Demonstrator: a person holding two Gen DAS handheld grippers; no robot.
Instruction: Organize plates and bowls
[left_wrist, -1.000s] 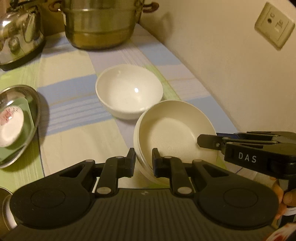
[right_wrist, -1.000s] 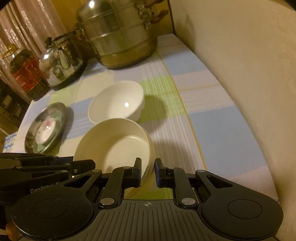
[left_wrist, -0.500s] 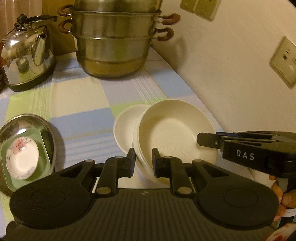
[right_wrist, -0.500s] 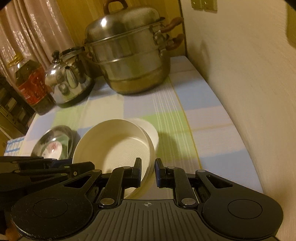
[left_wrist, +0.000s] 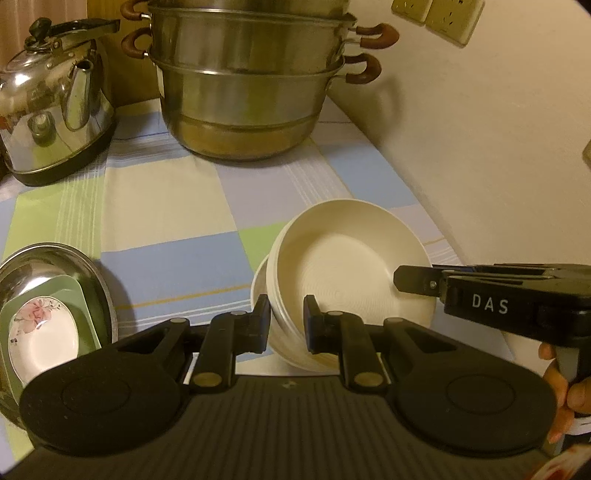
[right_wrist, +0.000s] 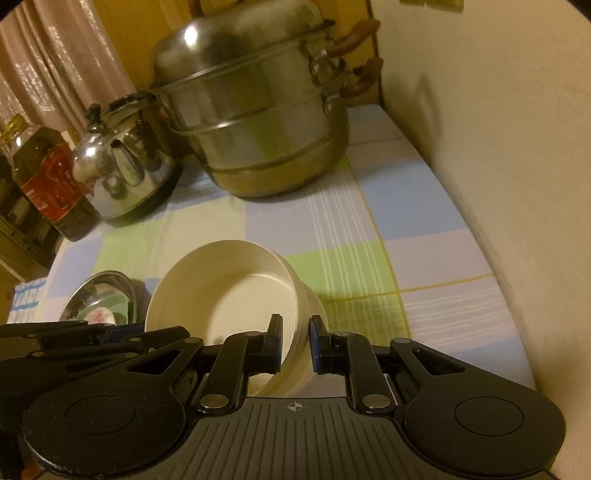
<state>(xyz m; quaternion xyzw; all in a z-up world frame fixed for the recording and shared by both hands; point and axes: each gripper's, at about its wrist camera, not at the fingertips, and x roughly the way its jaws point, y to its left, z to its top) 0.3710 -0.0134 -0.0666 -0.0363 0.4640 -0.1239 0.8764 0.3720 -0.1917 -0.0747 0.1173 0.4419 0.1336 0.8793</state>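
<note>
Both grippers hold a stack of cream ribbed plates (left_wrist: 351, 273), tilted, by opposite rims. My left gripper (left_wrist: 287, 326) is shut on the near rim. My right gripper (right_wrist: 296, 341) is shut on the stack's rim (right_wrist: 291, 295) from the other side; it shows in the left wrist view (left_wrist: 413, 278) at the plates' right edge. A white bowl (left_wrist: 258, 291) lies directly under the stack, only its left rim showing. A steel dish (left_wrist: 92, 280) at left holds a green plate (left_wrist: 70, 291) and a flowered saucer (left_wrist: 40, 336).
A large steel steamer pot (left_wrist: 251, 88) and a kettle (left_wrist: 55, 110) stand at the back of the checked tablecloth (left_wrist: 166, 206). An oil bottle (right_wrist: 48, 184) stands far left. The wall (left_wrist: 480, 147) runs close along the right side.
Both grippers carried the plate stack forward over the white bowl, which is now almost hidden beneath it. The pot and kettle appear closer.
</note>
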